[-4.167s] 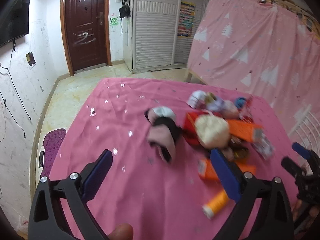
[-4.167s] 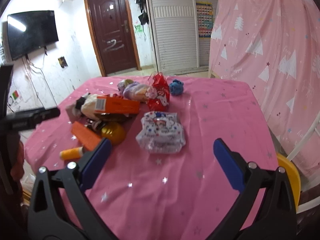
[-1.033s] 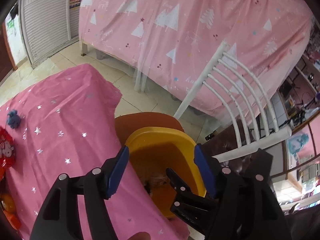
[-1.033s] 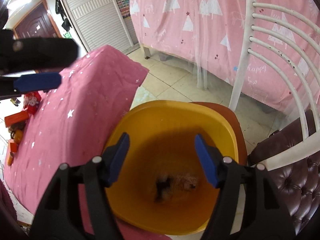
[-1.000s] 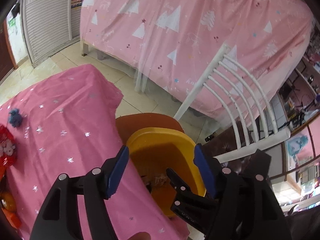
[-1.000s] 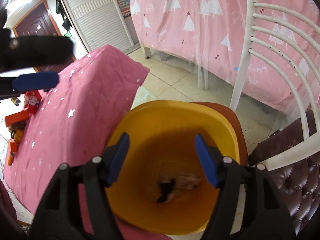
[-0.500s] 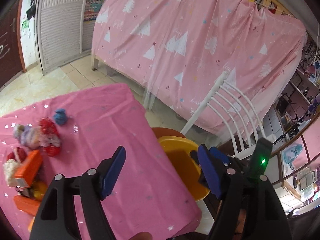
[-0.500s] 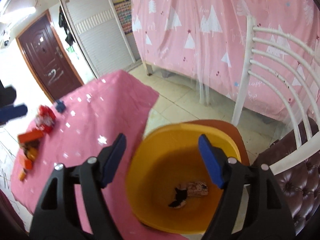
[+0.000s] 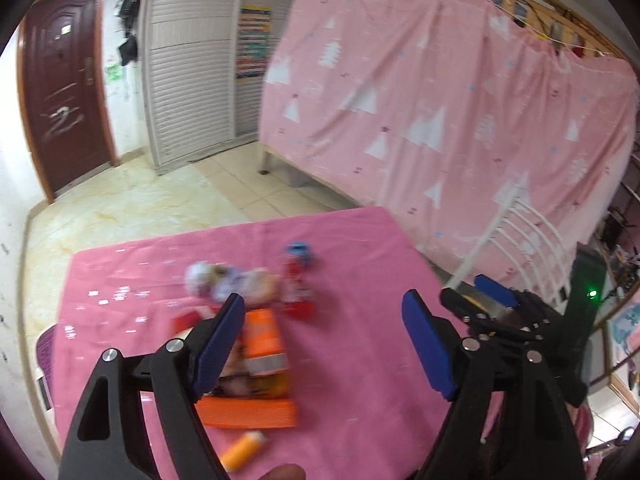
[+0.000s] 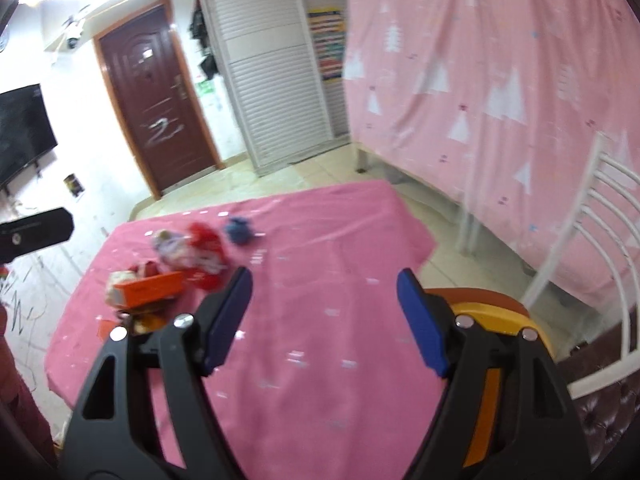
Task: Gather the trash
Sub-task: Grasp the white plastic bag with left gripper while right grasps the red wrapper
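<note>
A pile of trash lies on the pink tablecloth: an orange box, a red packet, a blue ball, a flat orange packet and an orange tube. My left gripper is open and empty above the table, facing the pile. My right gripper is open and empty over the table's right part. The yellow bin stands beside the table's right edge. The pile shows in the right wrist view too, with the orange box at left.
A white chair stands right of the bin. A pink curtain hangs behind the table. A brown door and white shuttered cabinet are at the back. The right gripper shows at right in the left wrist view.
Both grippers have swung away from the yellow bin, where dropped trash lay, back toward the table and the pile. Both stay open and empty.
</note>
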`<state>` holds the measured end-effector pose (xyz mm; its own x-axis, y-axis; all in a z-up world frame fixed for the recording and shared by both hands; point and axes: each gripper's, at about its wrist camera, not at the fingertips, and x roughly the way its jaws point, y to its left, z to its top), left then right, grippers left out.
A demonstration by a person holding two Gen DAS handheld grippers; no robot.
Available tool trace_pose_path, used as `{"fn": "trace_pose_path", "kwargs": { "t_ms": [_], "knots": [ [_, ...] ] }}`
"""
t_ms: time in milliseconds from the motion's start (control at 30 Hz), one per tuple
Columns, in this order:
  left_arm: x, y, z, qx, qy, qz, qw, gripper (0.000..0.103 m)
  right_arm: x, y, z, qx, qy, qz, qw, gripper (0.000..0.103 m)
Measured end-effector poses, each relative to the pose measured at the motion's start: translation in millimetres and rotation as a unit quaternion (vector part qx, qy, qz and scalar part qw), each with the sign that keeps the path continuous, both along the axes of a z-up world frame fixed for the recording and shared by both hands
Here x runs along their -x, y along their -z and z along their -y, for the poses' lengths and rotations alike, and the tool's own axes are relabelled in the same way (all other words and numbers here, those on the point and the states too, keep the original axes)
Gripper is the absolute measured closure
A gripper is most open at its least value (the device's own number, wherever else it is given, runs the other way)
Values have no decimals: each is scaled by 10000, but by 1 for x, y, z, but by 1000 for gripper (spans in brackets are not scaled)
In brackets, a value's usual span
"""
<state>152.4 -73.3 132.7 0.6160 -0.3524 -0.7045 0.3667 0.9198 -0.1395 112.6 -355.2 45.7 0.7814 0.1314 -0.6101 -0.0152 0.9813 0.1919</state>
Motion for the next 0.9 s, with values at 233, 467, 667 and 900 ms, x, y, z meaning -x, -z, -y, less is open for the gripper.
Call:
{"fn": "trace_pose_path", "kwargs": {
  "t_ms": [233,467,667,900],
  "knots": [
    [-18,14,-62,-103,-418,-174,9989,27,-17,-2,-58,147,-449,-77,9989,31],
    [-36,39,-93,41,-605,-440,9972,27,-40,7,-92,255,-705,-316,9967,31],
    [-55,63,-103,-44,-827,-623,9946,27,-61,17,-109,348,-788,-500,9950,31],
    [-82,91,-106,164,-810,-1166,9897,27,-87,29,-116,386,-836,-728,9931,31]
  ]
}}
